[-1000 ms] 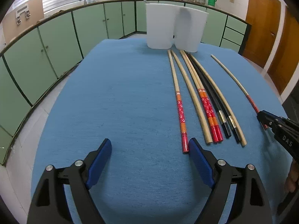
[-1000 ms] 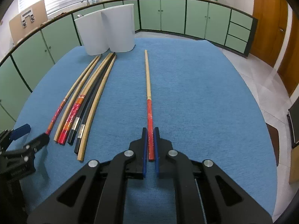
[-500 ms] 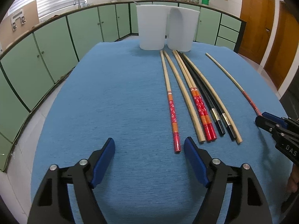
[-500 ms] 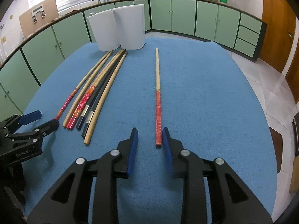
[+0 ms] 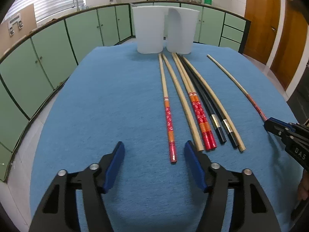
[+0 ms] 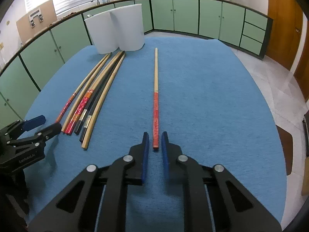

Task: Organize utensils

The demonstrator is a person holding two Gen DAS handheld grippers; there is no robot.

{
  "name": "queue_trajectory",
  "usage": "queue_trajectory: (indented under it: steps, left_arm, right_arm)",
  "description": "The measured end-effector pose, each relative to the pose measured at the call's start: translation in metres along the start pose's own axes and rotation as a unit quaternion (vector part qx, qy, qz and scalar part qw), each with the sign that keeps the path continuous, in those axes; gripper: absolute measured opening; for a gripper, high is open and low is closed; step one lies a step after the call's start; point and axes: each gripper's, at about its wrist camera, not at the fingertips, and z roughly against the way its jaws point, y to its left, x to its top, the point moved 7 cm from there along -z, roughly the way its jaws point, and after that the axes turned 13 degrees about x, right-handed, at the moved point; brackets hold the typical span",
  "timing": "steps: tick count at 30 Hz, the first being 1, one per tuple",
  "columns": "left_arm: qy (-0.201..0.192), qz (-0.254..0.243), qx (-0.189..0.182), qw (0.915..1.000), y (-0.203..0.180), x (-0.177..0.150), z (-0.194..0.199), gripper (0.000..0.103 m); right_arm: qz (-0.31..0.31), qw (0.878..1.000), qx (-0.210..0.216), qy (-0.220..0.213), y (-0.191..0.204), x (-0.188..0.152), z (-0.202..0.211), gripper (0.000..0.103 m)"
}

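Blue felt-like tablecloth [image 5: 108, 104]. Left gripper [image 5: 154, 150], jaws closing yet spread, flanks a red-handled chopstick [image 5: 170, 123]. Right gripper [image 6: 155, 141] stands narrowly parted around a lone chopstick [image 6: 155, 104]. Beyond: bundled chopsticks [image 5: 200, 104], two white plastic containers [image 5: 150, 32].

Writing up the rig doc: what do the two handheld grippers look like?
Both match: the left gripper and right gripper have matte black angular linkage arms with triangular cutouts, silver pivot bolts and flat blue finger pads. White lettering marks the body sides. No cables or sleeves visible.
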Motion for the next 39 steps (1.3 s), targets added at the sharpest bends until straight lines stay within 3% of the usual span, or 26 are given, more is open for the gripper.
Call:
queue_trajectory:
  steps: [1,5,8,16,28,39]
  left_arm:
    - [-0.002,-0.005,-0.002,1.0,-0.003,0.001,0.001,0.053]
    - [-0.01,-0.021,-0.014,0.9996,-0.014,0.004,0.003,0.021]
    - [-0.012,-0.028,-0.017,0.9994,-0.019,0.004,0.004,0.008]
    - [-0.034,-0.017,-0.029,0.9988,-0.006,0.017,0.028,0.006]
    - [-0.149,0.004,-0.034,0.9882,0.036,0.093,0.113,0.006]
    - [-0.189,0.016,-0.057,0.9802,0.042,0.16,0.125,0.006]
  right_arm:
    - [0.002,1.0,-0.003,0.001,0.001,0.0,0.0,0.006]
    - [0.01,1.0,-0.011,0.001,0.001,0.0,0.0,0.005]
    - [0.012,1.0,-0.01,-0.001,0.001,0.001,0.002,0.005]
    - [0.031,0.999,-0.004,-0.041,0.008,0.027,0.032,0.005]
    - [0.064,0.991,0.02,-0.116,0.028,0.095,0.095,0.005]
    - [0.097,0.984,0.056,-0.138,0.049,0.178,0.12,0.005]
